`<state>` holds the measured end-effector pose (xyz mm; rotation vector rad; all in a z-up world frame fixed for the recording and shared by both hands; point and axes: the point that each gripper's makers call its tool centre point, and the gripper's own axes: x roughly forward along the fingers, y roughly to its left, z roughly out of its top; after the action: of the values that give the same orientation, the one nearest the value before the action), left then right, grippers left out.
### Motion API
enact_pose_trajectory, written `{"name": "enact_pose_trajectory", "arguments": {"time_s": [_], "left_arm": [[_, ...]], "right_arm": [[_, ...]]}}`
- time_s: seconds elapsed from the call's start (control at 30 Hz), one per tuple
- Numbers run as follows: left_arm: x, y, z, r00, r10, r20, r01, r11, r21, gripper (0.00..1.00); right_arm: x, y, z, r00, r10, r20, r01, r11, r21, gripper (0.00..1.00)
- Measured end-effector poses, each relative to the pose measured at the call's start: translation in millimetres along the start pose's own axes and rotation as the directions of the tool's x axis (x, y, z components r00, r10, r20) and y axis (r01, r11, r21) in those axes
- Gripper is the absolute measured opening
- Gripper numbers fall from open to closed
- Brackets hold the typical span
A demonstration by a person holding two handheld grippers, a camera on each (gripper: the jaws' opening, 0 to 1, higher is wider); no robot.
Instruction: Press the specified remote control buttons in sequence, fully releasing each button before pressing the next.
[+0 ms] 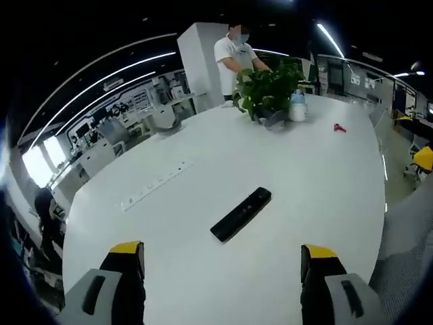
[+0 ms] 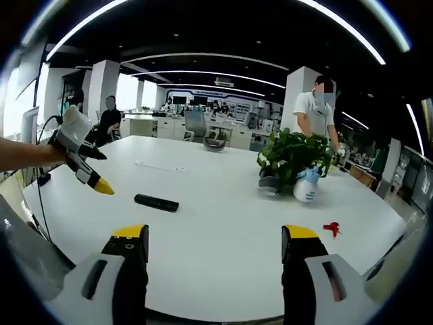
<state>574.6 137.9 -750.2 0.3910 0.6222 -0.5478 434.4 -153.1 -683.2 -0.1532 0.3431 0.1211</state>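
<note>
A black remote control (image 1: 241,213) lies flat on the white table (image 1: 304,169), a short way ahead of my left gripper (image 1: 222,261), whose yellow-tipped jaws stand wide apart with nothing between them. In the right gripper view the same remote (image 2: 156,202) lies left of centre on the table (image 2: 223,223). My right gripper (image 2: 215,242) is open and empty, near the table's front edge. The left gripper (image 2: 95,181) comes in from the left, held by a hand, hovering just left of and above the remote.
A potted green plant (image 1: 269,91) and a white spray bottle (image 1: 298,107) stand at the far side; a small red object (image 1: 339,127) lies to their right. A white power strip (image 1: 157,184) lies left of the remote. A person (image 1: 237,57) stands behind the plant.
</note>
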Motion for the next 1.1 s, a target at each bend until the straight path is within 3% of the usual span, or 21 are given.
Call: {"name": "enact_pose_trajectory", "arguments": {"time_s": [0.23,0.4,0.6,0.73,0.97,1.1], "left_arm": [[-40.1,1.9,-16.1,0.997,0.066,0.027,-0.063,0.992,-0.107,1.0],[-65.7,-10.8,-14.2,0.994,0.065,0.089,-0.043,0.974,-0.223,1.0],[-94.3,-10.2,-15.7,0.986,0.124,0.107,-0.096,0.967,-0.235,1.0],[-111.4,-16.5,-14.6,0.984,0.119,0.133,-0.082,0.962,-0.259,1.0],[-139.4,-48.4,-27.9,0.982,0.104,0.157,-0.058,0.96,-0.273,1.0],[-147.5,-65.8,-46.5,0.986,0.096,0.138,-0.053,0.957,-0.287,1.0]], "right_arm": [[0.3,8.1,5.6,0.999,0.038,0.034,-0.038,0.999,0.001,0.96],[0.2,6.7,5.8,0.999,0.031,0.035,-0.03,1.0,-0.004,1.0],[0.1,5.5,4.8,0.999,0.032,0.029,-0.032,0.999,-0.002,1.0],[-1.0,4.2,5.6,0.999,0.028,0.034,-0.028,1.0,0.0,1.0],[-1.5,3.1,5.1,0.999,0.027,0.033,-0.027,1.0,0.008,0.99],[-2.0,0.9,5.2,0.999,0.019,0.034,-0.019,1.0,0.015,0.98]]}}
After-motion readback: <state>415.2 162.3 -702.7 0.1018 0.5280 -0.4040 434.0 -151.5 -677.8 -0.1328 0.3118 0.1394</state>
